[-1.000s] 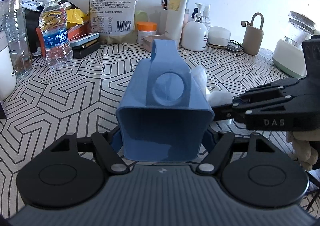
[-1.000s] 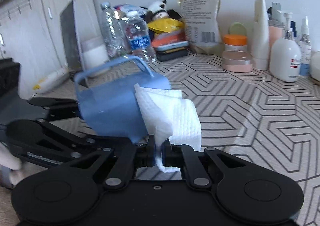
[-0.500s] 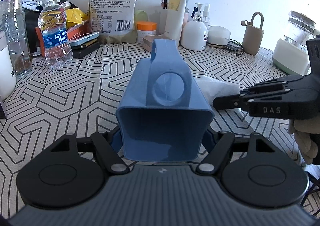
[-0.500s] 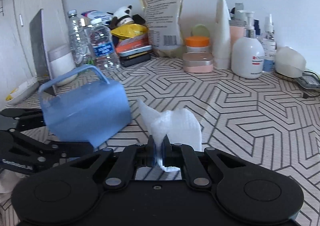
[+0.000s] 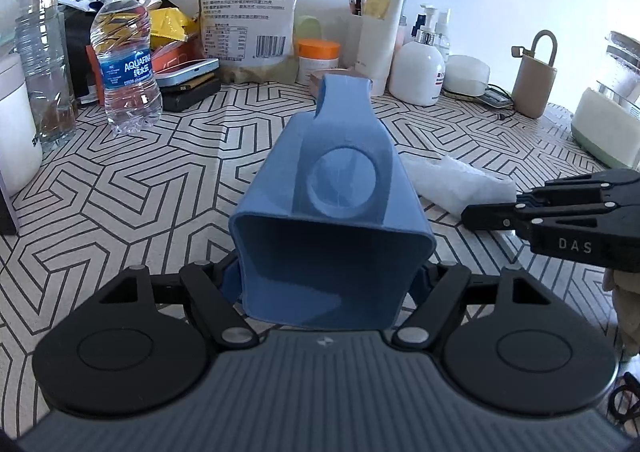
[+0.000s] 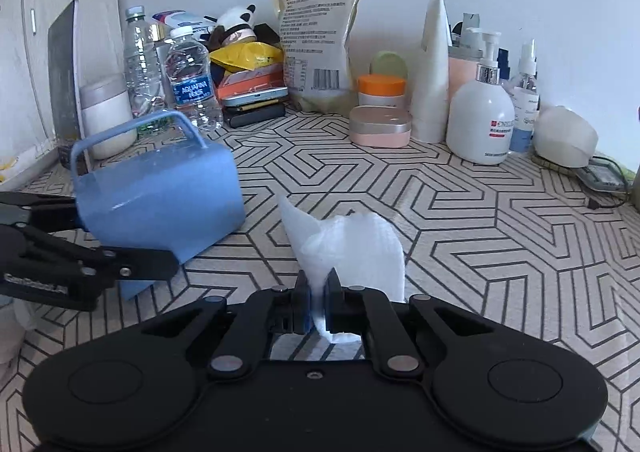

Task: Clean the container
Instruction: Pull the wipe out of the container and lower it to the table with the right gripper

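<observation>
Blue plastic container (image 5: 332,236) lay on its side above the surface (image 5: 132,188), gripped at its sides by your left fingers (image 5: 210,306). Your right fingers (image 6: 334,302) pinched the white tissue (image 6: 352,248), just right of the container, apart from its wall.
</observation>
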{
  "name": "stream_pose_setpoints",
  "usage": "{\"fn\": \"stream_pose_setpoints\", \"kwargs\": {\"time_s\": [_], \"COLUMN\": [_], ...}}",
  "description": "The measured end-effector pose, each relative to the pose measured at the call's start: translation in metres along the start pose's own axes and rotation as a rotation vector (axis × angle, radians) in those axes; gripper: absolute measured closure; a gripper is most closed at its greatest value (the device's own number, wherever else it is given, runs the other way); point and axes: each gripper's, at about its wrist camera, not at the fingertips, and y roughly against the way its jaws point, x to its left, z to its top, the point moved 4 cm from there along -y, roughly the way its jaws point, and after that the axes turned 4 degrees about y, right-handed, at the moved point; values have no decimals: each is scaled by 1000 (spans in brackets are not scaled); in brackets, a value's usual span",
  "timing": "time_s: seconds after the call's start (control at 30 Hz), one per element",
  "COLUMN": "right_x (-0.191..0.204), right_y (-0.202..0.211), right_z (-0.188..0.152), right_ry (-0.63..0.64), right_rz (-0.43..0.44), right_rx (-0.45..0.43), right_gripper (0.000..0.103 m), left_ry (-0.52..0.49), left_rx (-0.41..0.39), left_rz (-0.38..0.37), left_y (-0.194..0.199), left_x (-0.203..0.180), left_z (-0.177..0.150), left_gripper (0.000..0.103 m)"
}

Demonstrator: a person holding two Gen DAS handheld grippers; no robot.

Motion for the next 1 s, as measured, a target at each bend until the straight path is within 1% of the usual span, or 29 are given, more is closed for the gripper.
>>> {"fn": "stream_pose_setpoints", "kwargs": {"time_s": [0.17,0.3,0.37,0.4,0.43,0.47,0.5,0.53,0.57,0.63,0.83,0.93,1.0], "right_x": [5,10,11,12,13,13,14,15,16,17,22,20,14], "right_y": [3,11,17,20,23,26,29,32,35,42,60,68,67], "right_z": [-1,-5,-8,-10,-11,-13,-15,-16,-18,-21,-30,-35,-37], "right_ry": [-5,-5,-10,-13,-16,-19,-22,-24,-27,-33,-49,-64,-87], "right_rz": [27,31,30,30,29,29,29,28,28,27,25,24,27], "right_rx": [9,4,-4,-9,-13,-17,-21,-25,-29,-37,-62,-72,-66], "right_gripper": [93,93,91,86,77,72,63,57,54,46,43,42,42], "left_ry": [28,38,39,40,41,42,43,43,44,57,83,76,69], "left_rx": [-9,-47,-48,-48,-48,-49,-49,-49,-50,-47,-62,-43,-8], "left_rz": [-21,-37,-59,-70,-80,-91,-102,-112,-123,-137,-182,-189,-188], "left_y": [1,8,9,10,10,11,12,12,13,14,20,21,21], "left_x": [5,6,6,6,6,6,6,6,6,7,10,10,10], "left_z": [0,0,0,0,0,0,0,-1,-1,0,-3,-5,-8], "left_gripper": [28,27,24,20,15,14,12,10,9,9,7,6,6]}}
